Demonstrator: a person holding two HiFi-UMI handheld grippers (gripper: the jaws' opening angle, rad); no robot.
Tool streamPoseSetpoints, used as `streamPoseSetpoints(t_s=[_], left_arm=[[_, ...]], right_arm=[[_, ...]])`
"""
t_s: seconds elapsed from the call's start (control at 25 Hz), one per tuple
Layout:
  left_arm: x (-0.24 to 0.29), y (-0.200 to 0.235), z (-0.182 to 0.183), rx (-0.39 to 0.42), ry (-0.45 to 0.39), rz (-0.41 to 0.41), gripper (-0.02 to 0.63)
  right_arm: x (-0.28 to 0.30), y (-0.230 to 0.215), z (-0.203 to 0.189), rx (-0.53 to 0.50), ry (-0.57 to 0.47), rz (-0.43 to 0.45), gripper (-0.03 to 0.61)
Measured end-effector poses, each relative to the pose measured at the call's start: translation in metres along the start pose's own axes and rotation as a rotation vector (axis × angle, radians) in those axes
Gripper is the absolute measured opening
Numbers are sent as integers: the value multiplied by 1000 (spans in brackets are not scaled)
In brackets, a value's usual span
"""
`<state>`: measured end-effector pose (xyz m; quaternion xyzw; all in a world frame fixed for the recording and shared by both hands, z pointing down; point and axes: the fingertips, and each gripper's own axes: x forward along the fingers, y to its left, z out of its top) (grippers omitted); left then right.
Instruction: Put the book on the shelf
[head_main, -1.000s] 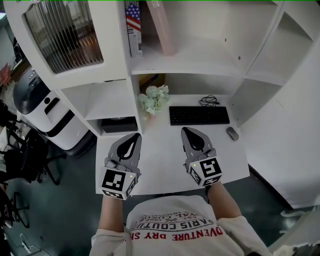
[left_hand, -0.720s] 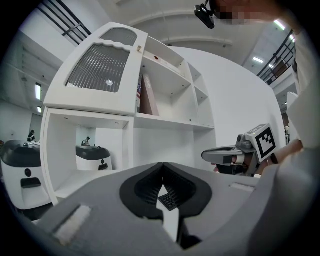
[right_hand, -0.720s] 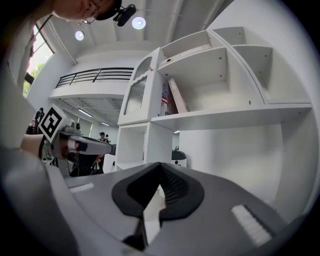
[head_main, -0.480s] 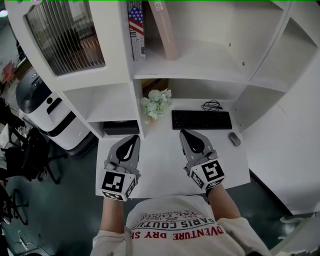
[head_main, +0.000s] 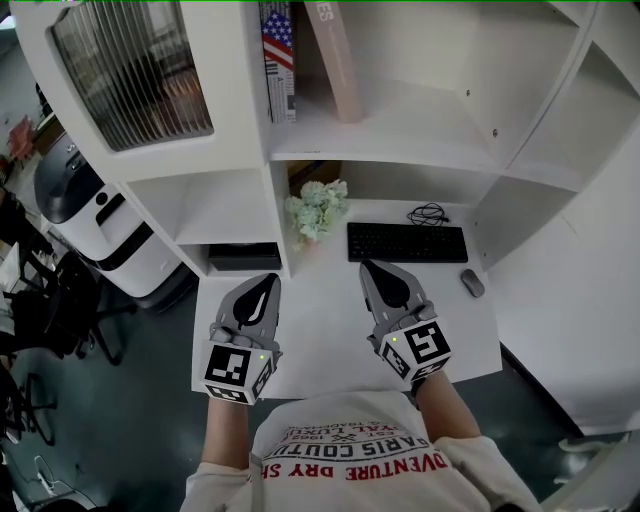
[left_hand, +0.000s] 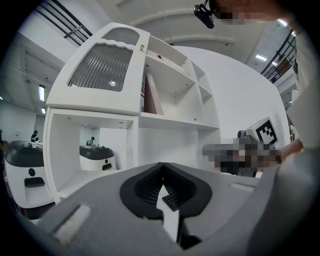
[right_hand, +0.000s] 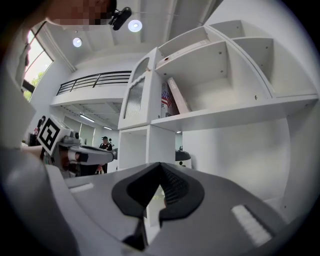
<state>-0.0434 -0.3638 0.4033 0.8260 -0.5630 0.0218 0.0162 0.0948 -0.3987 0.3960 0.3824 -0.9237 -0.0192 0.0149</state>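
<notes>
The right claw (right_hand: 159, 172), jaws pressed together, faces the white shelf (right_hand: 235, 113) holding two books (right_hand: 173, 101).

Near tabletop (head_main: 310, 310) bare, free passage. Back edge blocked: flower bunch (head_main: 318, 208) at 12 o'clock, keyboard (head_main: 407, 243) at 1, mouse (head_main: 472, 283) at 2, cable coil (head_main: 428, 213) behind keyboard. Upper shelf (head_main: 420, 135): flag book (head_main: 280, 60) and leaning pink book (head_main: 335, 60) fill its 12 o'clock end; rest open toward 1

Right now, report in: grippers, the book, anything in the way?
Left gripper and right gripper shut, empty. Pink book leaning on shelf. Nothing in the way.
</notes>
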Motion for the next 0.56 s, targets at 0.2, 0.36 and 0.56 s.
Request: streamPoseSetpoints(t_s=[0.2, 0.36, 0.56], left_arm=[[-1, 4, 1, -1, 0, 10, 5], [-2, 9, 0, 2, 5, 14, 6], [-3, 14, 0, 5, 12, 14, 6]], right_arm=[[5, -1, 3, 10, 3, -3, 0], [9, 0, -1, -11, 15, -6, 0], [12, 5, -2, -64, 24, -1, 0]])
